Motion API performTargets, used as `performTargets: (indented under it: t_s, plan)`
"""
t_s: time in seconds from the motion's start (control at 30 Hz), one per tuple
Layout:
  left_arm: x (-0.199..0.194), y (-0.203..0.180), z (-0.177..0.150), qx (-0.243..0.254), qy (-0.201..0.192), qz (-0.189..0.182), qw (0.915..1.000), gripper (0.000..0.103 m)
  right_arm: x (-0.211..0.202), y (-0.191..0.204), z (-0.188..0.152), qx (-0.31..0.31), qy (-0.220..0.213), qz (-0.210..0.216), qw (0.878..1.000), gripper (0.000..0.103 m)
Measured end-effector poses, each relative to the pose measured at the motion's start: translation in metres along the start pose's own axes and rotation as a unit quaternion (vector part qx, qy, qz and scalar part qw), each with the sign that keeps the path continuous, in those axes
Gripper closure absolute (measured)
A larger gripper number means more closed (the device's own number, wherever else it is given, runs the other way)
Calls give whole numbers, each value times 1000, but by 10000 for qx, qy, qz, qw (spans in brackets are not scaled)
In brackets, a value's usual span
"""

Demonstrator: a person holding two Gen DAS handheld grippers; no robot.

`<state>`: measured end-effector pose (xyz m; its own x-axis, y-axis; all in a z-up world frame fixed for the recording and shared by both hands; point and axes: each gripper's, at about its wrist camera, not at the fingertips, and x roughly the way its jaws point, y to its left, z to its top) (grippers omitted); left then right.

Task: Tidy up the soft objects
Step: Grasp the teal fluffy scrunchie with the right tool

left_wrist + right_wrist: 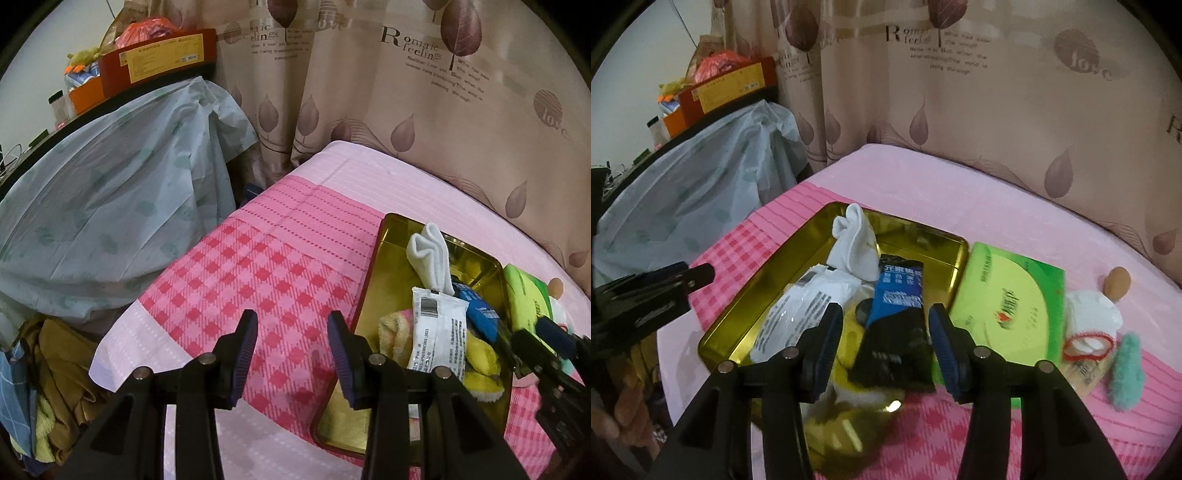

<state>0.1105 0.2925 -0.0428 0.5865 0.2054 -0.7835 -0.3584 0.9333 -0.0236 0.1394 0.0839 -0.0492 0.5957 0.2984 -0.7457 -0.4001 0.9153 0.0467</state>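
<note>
Pink checked bedspread (960,435) carries everything. Shallow gold metal tin tray (738,317) sits on it, already holding a folded white sock (855,247), a white plastic sachet (809,306), a yellow fluffy cloth (476,354) and a blue-and-black foil packet (897,325). Flat green tissue pack (1008,306) lies just beside the tray; small teal fuzzy piece (1126,373) farther right, still outside. Right gripper (882,347) released, jaws standing either side of the foil packet, pads clear of it: judged a drop-off into the tray. Left gripper (291,354) open, empty over bare bedspread. Next calls for reaching to the loose items at right.
</note>
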Motion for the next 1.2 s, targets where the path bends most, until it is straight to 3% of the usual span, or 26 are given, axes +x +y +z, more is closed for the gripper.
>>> performTargets:
  t_s: [0.2,0.7,0.93,1.07,1.2]
  plan:
    - [0,0,0,4,2,6,10000,63,-24,-35,-21,116,-82,-273,9995,56]
    - [-2,-12,-4,312,-44,20,9995,63,-51,-203,-80,1110,153,-1524,9819,54]
    - [1,-18,-6,474,-24,-17,9989,63,-33,-231,-96,1294,322,-1595,9781,52]
    - [3,-20,-6,553,-11,-43,9985,63,-21,-236,-95,1291,257,-1599,9783,41]
    - [5,-25,-8,670,-7,-41,9977,63,-6,-240,-92,1243,299,-1608,9787,42]
